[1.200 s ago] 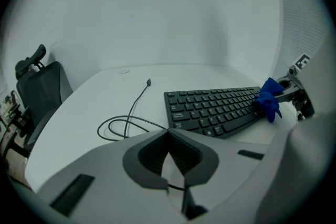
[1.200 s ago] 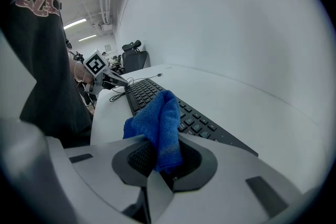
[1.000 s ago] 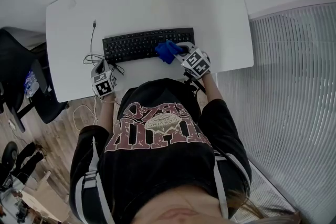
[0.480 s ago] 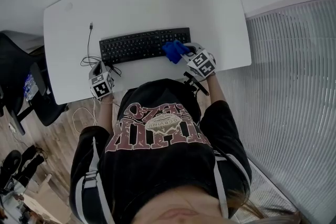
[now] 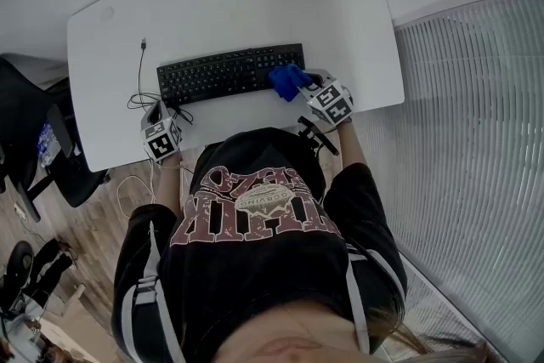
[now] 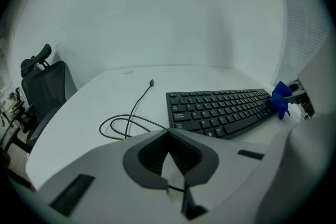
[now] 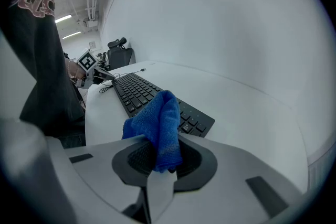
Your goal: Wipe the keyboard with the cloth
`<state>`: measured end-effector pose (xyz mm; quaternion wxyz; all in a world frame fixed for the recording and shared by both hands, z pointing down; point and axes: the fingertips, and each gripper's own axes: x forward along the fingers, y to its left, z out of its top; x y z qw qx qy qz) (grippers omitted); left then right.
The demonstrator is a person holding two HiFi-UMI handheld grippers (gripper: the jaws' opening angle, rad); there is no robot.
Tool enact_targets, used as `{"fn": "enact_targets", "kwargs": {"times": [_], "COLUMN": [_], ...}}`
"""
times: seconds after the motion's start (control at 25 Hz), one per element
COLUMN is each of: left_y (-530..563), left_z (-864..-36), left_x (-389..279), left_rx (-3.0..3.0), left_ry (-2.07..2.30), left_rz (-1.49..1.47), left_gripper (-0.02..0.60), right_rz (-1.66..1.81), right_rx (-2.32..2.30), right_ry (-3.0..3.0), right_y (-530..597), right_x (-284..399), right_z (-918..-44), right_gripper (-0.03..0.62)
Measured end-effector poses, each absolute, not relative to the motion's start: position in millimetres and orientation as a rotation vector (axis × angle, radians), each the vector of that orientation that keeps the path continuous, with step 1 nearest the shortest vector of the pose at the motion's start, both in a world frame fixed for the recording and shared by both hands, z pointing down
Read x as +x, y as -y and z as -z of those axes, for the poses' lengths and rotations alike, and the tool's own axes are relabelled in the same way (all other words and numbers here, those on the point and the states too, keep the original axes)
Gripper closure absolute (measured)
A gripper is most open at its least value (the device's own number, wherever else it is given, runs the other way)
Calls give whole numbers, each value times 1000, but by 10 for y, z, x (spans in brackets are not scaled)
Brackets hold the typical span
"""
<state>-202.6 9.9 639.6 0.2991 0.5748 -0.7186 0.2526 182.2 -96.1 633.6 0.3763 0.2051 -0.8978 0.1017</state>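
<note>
— So, where is the cloth (image 7: 157, 126)?
— Clamped between the jaws of the right gripper (image 7: 157, 168). Its blue folds are bunched over the right end of the black keyboard (image 5: 223, 74).
— And the left gripper (image 6: 169, 165)?
— Its jaws are together on nothing. It sits low at the near left edge of the white desk (image 5: 255, 4), just beside the looped cable (image 6: 128, 115), off the keyboard's left end.
</note>
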Motion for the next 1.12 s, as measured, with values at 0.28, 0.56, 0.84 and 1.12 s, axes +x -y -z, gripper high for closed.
{"fn": "enact_targets", "kwargs": {"times": [0.28,0.56,0.84,1.12], "left_y": [-100,-102,-91,-97], "left_z": [-6383,-6481,-6497,-6490], "left_x": [-2012,-2062,-2105,-2103], "left_rx": [1524,1519,1515,1516], "left_ry": [1910,1913,1906,1910], "left_rz": [-668,-670,-671,-664], "left_gripper": [549,549,549,549], "right_rz": [-302,-327,-355,-361], "right_rx": [601,648,681,722], "right_ry": [2284,2274,2263,2268], "right_y": [1028,1065,1080,1134], "right_x": [2085,2210,2247,2294], "right_z": [-6355,-6484,-6511,-6510], "right_gripper": [528,528,528,528]}}
